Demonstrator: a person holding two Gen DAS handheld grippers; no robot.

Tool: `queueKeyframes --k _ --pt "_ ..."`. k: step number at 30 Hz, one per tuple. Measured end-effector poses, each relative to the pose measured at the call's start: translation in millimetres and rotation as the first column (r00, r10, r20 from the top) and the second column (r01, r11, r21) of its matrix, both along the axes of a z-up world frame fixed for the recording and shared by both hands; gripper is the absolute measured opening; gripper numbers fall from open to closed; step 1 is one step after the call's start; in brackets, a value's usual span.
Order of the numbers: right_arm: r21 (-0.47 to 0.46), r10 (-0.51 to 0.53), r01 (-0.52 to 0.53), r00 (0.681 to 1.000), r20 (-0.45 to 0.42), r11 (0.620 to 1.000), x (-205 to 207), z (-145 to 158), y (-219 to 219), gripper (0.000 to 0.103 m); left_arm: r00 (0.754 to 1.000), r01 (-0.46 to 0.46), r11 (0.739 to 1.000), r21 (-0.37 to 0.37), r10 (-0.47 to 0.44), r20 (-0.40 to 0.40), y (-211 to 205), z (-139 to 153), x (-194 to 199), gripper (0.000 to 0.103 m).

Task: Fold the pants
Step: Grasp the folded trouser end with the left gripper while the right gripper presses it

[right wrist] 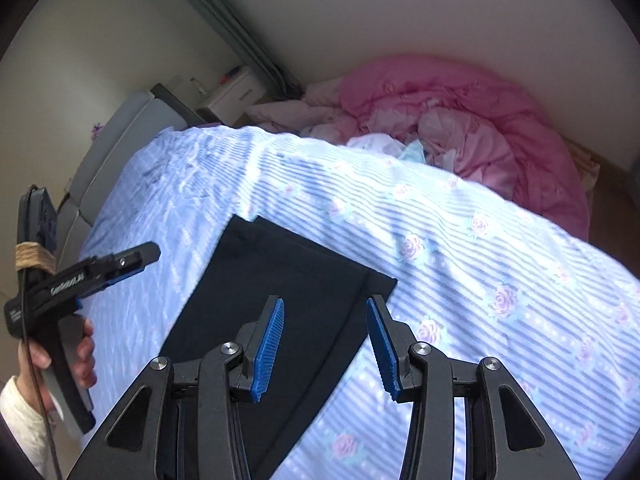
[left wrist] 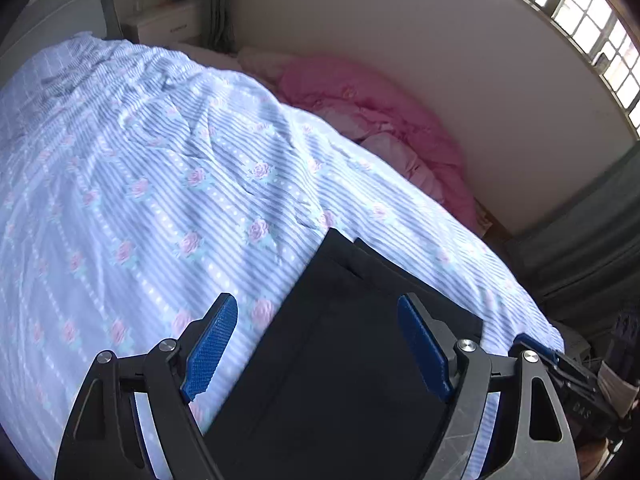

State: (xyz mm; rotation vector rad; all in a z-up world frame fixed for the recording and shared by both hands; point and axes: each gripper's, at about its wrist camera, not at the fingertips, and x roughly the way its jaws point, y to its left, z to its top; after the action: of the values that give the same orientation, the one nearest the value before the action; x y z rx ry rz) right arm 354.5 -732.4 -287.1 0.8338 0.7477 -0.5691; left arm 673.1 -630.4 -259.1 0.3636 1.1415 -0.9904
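The black pants (left wrist: 336, 360) lie folded flat as a long dark panel on the striped floral bedsheet (left wrist: 140, 184). My left gripper (left wrist: 318, 344) is open and empty, hovering over the panel's left edge. In the right wrist view the pants (right wrist: 280, 292) show their far end with a seam. My right gripper (right wrist: 325, 344) is open and empty above the pants' right edge. The left gripper (right wrist: 132, 260) also shows there, hand-held at the left; the right gripper's tip (left wrist: 560, 364) shows at the right of the left wrist view.
A pink quilt (right wrist: 480, 128) is heaped against the wall on the bed's far side. A white nightstand (left wrist: 168, 24) stands by the grey headboard (right wrist: 116, 140). A window (left wrist: 580, 12) and a dark curtain (left wrist: 592, 232) are at the right.
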Motion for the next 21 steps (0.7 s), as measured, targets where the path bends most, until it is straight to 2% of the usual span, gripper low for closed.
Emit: queueKeyframes --k 3,8,10,12,13,15,16,18,20,21 --pt "0.032 -0.002 0.002 1.0 -0.005 0.999 9 -21 -10 0.045 1.0 0.018 0.999 0.047 -0.017 -0.021 -22 -22 11 0.079" --pt "0.089 -0.006 0.006 1.0 -0.002 0.996 18 -44 -19 0.044 0.998 0.046 0.997 0.069 -0.042 -0.047 -44 -43 15 0.078" --pt "0.105 -0.019 0.019 1.0 -0.004 0.994 19 -50 -21 0.044 0.997 0.041 0.996 0.081 -0.035 -0.072 -46 -52 18 0.072" --pt "0.099 -0.016 0.017 1.0 -0.009 0.995 23 -53 -20 0.044 0.994 0.04 0.994 0.1 -0.03 -0.102 -46 -60 21 0.056" --pt "0.091 -0.011 0.012 1.0 -0.011 0.996 26 -53 -19 0.044 0.993 0.038 0.994 0.1 -0.026 -0.116 -44 -63 22 0.053" --pt "0.093 -0.008 0.009 1.0 -0.01 0.996 30 -55 -19 0.043 0.989 0.034 0.996 0.088 -0.021 -0.146 -41 -65 22 0.029" --pt "0.099 -0.005 0.006 1.0 -0.012 0.995 33 -56 -20 0.04 0.989 0.038 0.995 0.091 -0.025 -0.143 -40 -64 21 0.023" --pt "0.113 0.0 0.002 1.0 -0.017 0.994 36 -57 -20 0.028 0.994 0.065 0.993 0.098 -0.055 -0.099 -37 -55 18 0.004" --pt "0.094 -0.002 0.007 0.998 -0.055 0.996 38 -58 -21 0.013 0.991 0.086 0.994 0.068 -0.078 -0.106 -33 -44 18 0.004" --pt "0.099 -0.004 0.009 0.998 -0.055 0.995 35 -58 -23 0.009 0.989 0.096 0.994 0.042 -0.09 -0.12 -32 -38 18 0.004"
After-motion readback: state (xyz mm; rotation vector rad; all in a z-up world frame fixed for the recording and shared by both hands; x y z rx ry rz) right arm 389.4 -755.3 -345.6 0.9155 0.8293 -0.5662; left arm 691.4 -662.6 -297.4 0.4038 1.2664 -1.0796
